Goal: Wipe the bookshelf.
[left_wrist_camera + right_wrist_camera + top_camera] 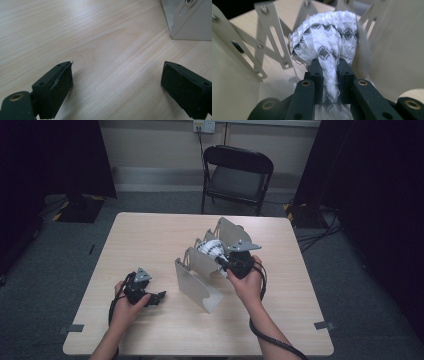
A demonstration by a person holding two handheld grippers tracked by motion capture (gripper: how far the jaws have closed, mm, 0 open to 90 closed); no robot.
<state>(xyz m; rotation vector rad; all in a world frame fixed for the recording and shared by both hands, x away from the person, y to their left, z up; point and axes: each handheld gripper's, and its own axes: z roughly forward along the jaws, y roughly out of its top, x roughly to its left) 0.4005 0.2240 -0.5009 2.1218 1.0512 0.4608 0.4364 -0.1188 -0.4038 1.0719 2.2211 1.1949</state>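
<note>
A white cloth with a black zigzag pattern (327, 42) is bunched between the upright metal plates of an expanding rack (200, 280) on the wooden table. My right gripper (329, 66) is shut on a pinched fold of this cloth, holding it inside the rack; in the high view the cloth (211, 248) shows just beyond the right gripper (226, 264). Near the table's front left, my left gripper (159, 297) rests low over the wood. It stands open (117, 80) with bare table between its pads, and a corner of the rack's plate (190, 22) lies ahead to its right.
The rack's scissor-linked bars (274, 42) and plates stand close on both sides of the right gripper. A black folding chair (236, 175) stands beyond the table's far edge. The wooden tabletop (140, 240) stretches left of the rack.
</note>
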